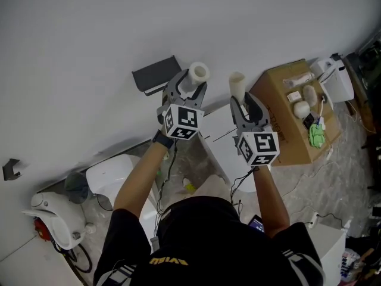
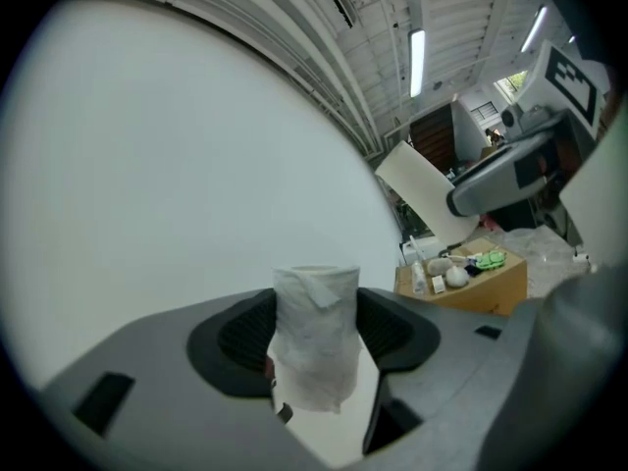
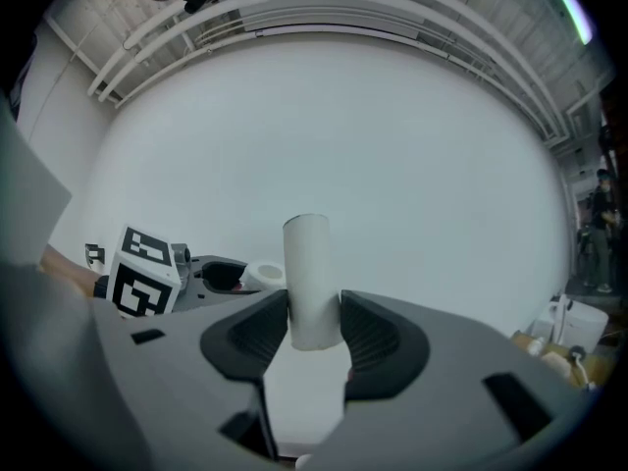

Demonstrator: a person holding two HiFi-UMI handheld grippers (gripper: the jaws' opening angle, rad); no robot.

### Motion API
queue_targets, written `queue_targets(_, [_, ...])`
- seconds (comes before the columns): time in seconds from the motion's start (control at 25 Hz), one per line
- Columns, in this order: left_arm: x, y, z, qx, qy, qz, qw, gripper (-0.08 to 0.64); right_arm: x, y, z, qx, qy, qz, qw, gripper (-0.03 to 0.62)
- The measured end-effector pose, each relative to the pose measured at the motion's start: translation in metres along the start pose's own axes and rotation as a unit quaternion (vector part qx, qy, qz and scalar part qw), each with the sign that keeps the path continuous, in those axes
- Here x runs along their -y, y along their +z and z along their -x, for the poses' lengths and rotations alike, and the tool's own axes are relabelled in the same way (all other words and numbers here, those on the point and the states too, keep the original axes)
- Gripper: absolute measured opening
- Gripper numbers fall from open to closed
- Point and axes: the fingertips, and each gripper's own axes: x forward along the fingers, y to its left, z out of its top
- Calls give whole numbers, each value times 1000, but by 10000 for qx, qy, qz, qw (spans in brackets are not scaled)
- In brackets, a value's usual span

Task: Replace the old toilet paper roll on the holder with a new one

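The left gripper (image 1: 189,89) pinches the roll (image 1: 198,72) at upper centre, just right of the dark holder (image 1: 156,74). The right gripper (image 1: 246,103) clamps the bare tube (image 1: 237,83) beside it. Keep the tube clear and line the roll's bore up with the holder.

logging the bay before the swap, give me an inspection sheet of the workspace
surface: white wall, bare except a dark holder and a hook
job's things: paper roll; bare cardboard tube
clutter: cardboard box carrying small bottles and a green item
grippers: left gripper fingers shut on the paper roll; right gripper fingers shut on the cardboard tube
cables: thin lead hanging below the left gripper
surroundings: marbled floor, white fixture
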Motion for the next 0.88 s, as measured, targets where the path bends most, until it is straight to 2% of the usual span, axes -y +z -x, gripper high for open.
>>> queue_targets(0.16, [18,-14,-6,-97,-129,-356,9992,265,4,-8,-2,-127,-51,47,9999,167])
queue_targets(0.28, [26,-25,-13,-192,-169,-462,9986,265,6,-14,-3,-208,-48,35,9998,167])
queue_targets(0.56, [33,-51,-26,-495,-76,-1064,9931,265,12,-28,-1,-379,-119,19,9992,167])
queue_targets(0.76, [32,-64,-32,-498,81,-1639,9852,265,16,-32,3,-430,-171,3,9989,167])
queue_targets(0.88, [34,-72,-36,-536,75,-2103,9761,265,19,-34,6,-444,-192,33,9988,167])
